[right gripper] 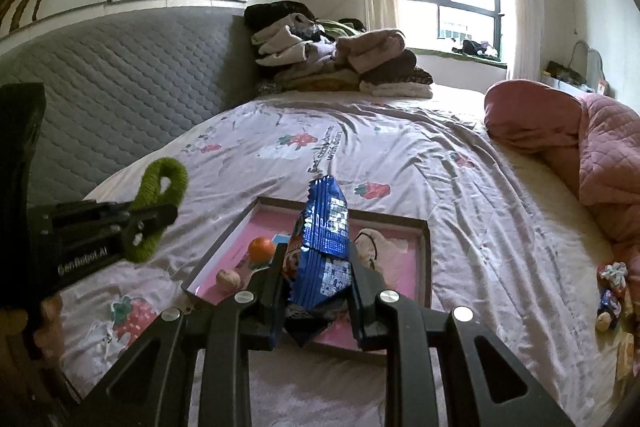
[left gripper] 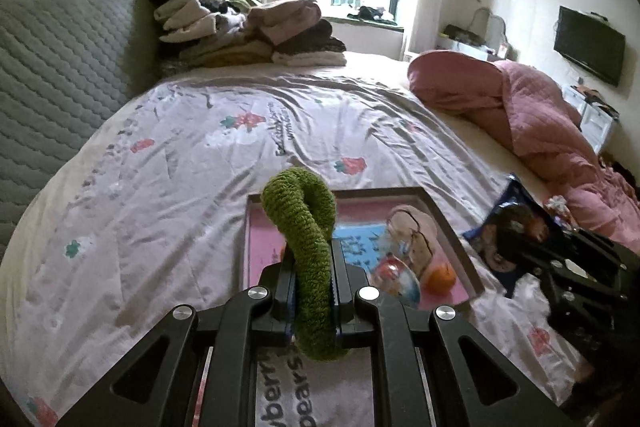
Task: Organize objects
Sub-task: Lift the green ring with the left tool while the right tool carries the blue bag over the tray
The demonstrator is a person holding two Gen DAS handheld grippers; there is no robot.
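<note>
— Holding anything?
— Your left hand-held gripper [left gripper: 314,269] is clamped on a green scrunchie [left gripper: 310,227]; your right hand-held gripper [right gripper: 318,267] pinches a blue packet [right gripper: 326,243].
— Where?
— Both above the tray [right gripper: 426,251] on the bed [right gripper: 400,155].

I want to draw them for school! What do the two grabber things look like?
Both are black. The left gripper has flat angular arms with triangle-shaped cutouts, round silver bolts at the joints and thin blue strips inside its fingers. From the side its body carries white "GenRobot.AI" lettering. The right gripper has the same black arms, cutouts and silver bolts.
</note>
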